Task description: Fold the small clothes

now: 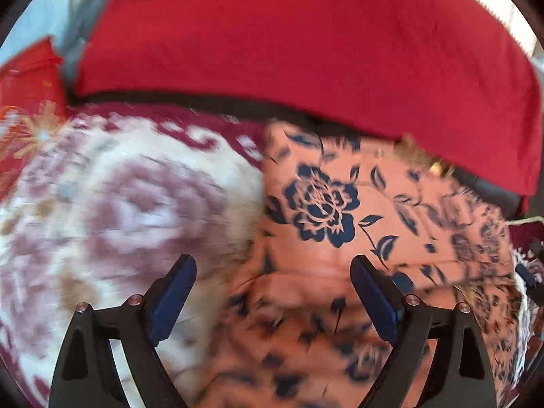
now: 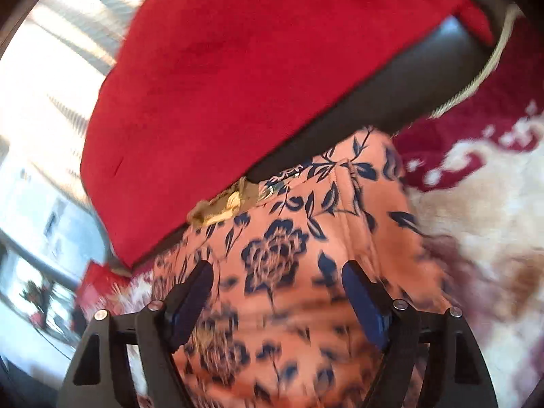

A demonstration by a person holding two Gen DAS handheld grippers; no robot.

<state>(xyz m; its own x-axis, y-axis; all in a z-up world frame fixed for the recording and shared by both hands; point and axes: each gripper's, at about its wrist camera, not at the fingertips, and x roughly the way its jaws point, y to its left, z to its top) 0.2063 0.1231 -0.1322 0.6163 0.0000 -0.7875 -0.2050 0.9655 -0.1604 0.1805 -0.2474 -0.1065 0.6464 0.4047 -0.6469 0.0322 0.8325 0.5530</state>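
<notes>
A salmon-pink garment with dark blue flowers (image 1: 340, 224) lies on a patterned carpet, partly folded, with a gold-trimmed edge at its far side. It also shows in the right wrist view (image 2: 289, 258). My left gripper (image 1: 273, 265) is open above the garment's left edge, holding nothing. My right gripper (image 2: 277, 272) is open above the garment's middle, holding nothing. Both views are blurred by motion.
A red cloth (image 1: 289, 40) covers a dark sofa seat (image 2: 391, 85) just beyond the garment. The cream and maroon carpet (image 1: 119, 204) spreads to the left of it. A red patterned cushion (image 1: 23, 88) lies at the far left. A bright window (image 2: 51, 85) is behind.
</notes>
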